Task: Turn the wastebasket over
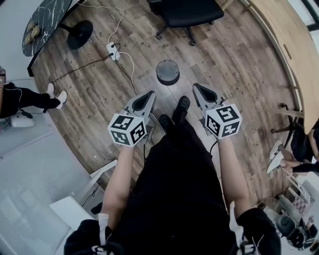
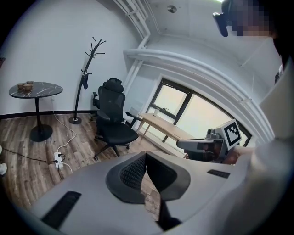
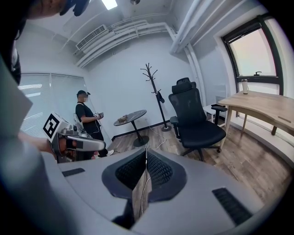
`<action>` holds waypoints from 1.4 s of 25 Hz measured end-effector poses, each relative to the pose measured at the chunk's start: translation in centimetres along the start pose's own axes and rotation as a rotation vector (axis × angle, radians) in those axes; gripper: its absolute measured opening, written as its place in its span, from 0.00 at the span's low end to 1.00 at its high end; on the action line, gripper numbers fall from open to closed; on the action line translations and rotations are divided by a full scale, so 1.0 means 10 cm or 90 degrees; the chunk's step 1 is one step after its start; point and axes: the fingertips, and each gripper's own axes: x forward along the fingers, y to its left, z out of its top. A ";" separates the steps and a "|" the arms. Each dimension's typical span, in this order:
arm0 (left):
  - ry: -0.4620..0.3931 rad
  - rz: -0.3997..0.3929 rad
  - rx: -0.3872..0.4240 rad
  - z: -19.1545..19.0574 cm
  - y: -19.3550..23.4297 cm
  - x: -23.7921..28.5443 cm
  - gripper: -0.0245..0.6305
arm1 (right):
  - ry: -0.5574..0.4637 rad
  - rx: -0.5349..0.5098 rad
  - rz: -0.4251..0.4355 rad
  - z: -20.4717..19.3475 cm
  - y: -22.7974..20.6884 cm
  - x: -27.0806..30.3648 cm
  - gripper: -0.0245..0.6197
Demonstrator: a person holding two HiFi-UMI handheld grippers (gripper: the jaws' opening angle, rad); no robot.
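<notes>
The wastebasket (image 1: 167, 72) is a small dark grey round bin standing on the wooden floor ahead of my feet; from above its top looks like a flat closed disc. My left gripper (image 1: 149, 94) hovers near and left of it, jaws shut with nothing between them. My right gripper (image 1: 196, 86) hovers near and right of it, also shut and empty. Both are clear of the bin. The bin is hidden in both gripper views. The left gripper (image 2: 146, 154) looks toward the chair and window, while the right gripper (image 3: 146, 149) looks toward the chair and round table.
A black office chair (image 1: 192, 12) stands beyond the bin, a wooden desk (image 1: 291, 47) at the right, a round marble table (image 1: 45, 20) at the far left. A power strip (image 1: 113, 50) with cables lies left of the bin. A person (image 3: 87, 120) stands by the blinds.
</notes>
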 end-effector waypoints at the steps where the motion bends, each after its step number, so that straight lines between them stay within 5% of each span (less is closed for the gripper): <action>1: 0.004 0.000 0.001 0.03 0.01 0.06 0.07 | 0.001 0.002 0.000 0.02 -0.05 0.03 0.09; 7: 0.008 0.004 0.004 0.24 0.10 0.42 0.07 | 0.013 0.006 0.006 0.07 -0.34 0.24 0.09; 16: 0.058 0.020 -0.012 0.03 0.36 0.94 0.07 | 0.081 0.037 0.008 -0.33 -0.67 0.59 0.09; 28: 0.164 -0.019 -0.019 -0.73 1.13 1.77 0.07 | 0.136 0.120 -0.036 -1.33 -1.07 1.40 0.09; 35: 0.238 -0.016 0.018 -1.44 1.81 2.25 0.07 | 0.172 0.183 -0.055 -2.10 -1.23 2.04 0.09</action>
